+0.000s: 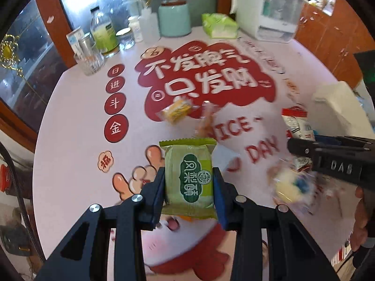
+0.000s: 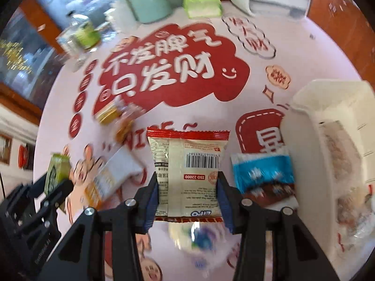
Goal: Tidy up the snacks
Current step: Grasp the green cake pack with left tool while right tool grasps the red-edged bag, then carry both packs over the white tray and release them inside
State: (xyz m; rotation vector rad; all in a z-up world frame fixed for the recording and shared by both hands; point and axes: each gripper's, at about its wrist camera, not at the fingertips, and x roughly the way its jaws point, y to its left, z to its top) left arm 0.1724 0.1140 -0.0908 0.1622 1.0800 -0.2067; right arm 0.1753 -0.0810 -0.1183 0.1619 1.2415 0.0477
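Observation:
My left gripper [image 1: 189,180] is shut on a green snack packet [image 1: 188,178] and holds it above the printed tablecloth; the same packet shows in the right wrist view [image 2: 57,172]. My right gripper [image 2: 187,187] is shut on a cream packet with a red top edge and a barcode [image 2: 187,173]; it also shows in the left wrist view [image 1: 296,124]. A white bin [image 2: 328,121] with snacks inside stands at the right. A blue and brown packet [image 2: 264,178] lies beside it. A yellow packet [image 1: 177,112], an orange one [image 1: 206,119] and a blurred round snack [image 1: 290,183] lie on the table.
At the table's far edge stand a mint canister [image 1: 174,18], a green tissue pack [image 1: 219,24], a white organizer [image 1: 271,11] and several bottles and glasses [image 1: 103,37]. A white and orange box [image 2: 114,175] lies left of my right gripper. The table [image 1: 70,154] is round.

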